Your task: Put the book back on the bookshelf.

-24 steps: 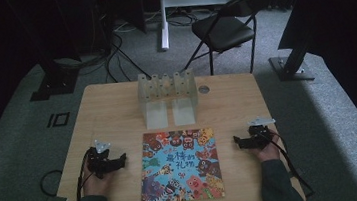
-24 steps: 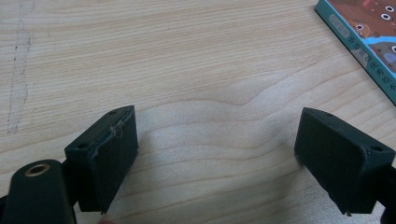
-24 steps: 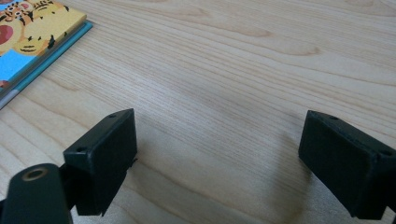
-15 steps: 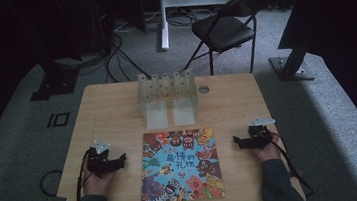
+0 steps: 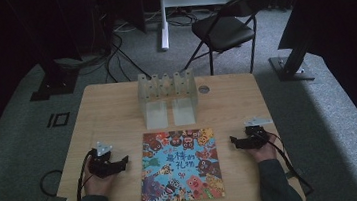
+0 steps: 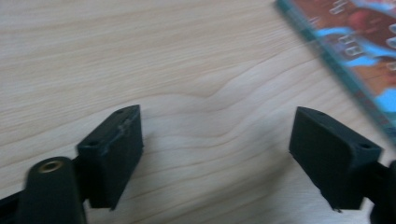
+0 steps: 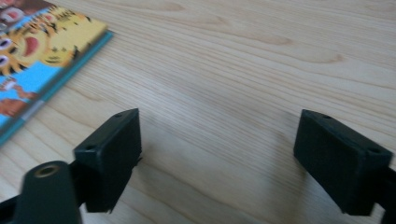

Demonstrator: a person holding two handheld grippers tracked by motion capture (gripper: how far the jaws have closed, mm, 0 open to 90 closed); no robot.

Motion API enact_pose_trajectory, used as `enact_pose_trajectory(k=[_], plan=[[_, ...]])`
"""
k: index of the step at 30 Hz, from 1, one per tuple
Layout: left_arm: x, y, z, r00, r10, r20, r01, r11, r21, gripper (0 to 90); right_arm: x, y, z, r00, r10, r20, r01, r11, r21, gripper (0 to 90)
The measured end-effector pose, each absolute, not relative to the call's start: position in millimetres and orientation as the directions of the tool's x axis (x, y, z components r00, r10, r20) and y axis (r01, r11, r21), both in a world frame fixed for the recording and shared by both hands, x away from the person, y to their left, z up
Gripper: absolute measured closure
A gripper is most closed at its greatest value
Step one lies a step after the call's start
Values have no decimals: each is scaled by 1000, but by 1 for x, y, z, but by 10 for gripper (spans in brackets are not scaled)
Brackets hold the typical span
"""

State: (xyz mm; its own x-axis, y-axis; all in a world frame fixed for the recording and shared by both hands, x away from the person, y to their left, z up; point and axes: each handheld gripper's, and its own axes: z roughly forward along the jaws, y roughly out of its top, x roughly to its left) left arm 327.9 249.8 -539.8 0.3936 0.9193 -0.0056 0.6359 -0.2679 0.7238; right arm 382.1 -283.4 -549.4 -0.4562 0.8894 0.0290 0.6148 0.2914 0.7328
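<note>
While both grippers rest low over the wooden table [image 5: 107, 113], the picture book [image 5: 180, 164] lies flat between them, its long axis running from the person's edge toward the far edge, its title upright as the person reads it. It sits just inward of the left gripper [image 5: 122, 162], toward which that gripper's jaws point, and a little farther inward of the right gripper [image 5: 233, 141], whose jaws also face it.

In the left gripper view, the left gripper [image 6: 217, 158] has its jaws spread wide with bare wood between them, and the book's teal edge [image 6: 345, 70] lies ahead and to one side. In the right gripper view, the right gripper [image 7: 217, 161] is likewise spread apart over bare wood, the book's corner [image 7: 42, 51] ahead at the other side. Neither holds anything.

Compared with the earlier high views, the book has not shifted, and both hands sit in much the same spots beside it.

The book is a thin, glossy rectangle with a busy cover of cartoon animal faces on blue, edged in teal. The table is pale wood with flowing grain. The jaws are matte black blocks with slanted faces. Beyond the book, away from both grippers, stands a translucent plastic rack [image 5: 167, 95] with round holes.
</note>
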Motion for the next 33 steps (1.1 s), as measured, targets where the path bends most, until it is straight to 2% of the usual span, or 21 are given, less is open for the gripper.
enact_pose_trajectory(k=[14, 16, 18, 33], plan=[[318, 236, -535, 452, 892, 15, 589, -312, 745, 203, 378, -247, -535, -558, 830, -18, 540, 379, 751, 291], [318, 235, -535, 458, 889, 18, 588, -318, 744, 203, 378, -243, -533, -567, 824, -21, 532, 385, 754, 291], [314, 229, -535, 481, 876, 35, 573, -344, 744, 202, 379, -236, -528, -589, 808, 19, 523, 363, 771, 291], [302, 191, -539, 612, 791, 24, 522, -426, 739, 187, 389, -212, -516, -670, 742, 23, 479, 408, 778, 286]])
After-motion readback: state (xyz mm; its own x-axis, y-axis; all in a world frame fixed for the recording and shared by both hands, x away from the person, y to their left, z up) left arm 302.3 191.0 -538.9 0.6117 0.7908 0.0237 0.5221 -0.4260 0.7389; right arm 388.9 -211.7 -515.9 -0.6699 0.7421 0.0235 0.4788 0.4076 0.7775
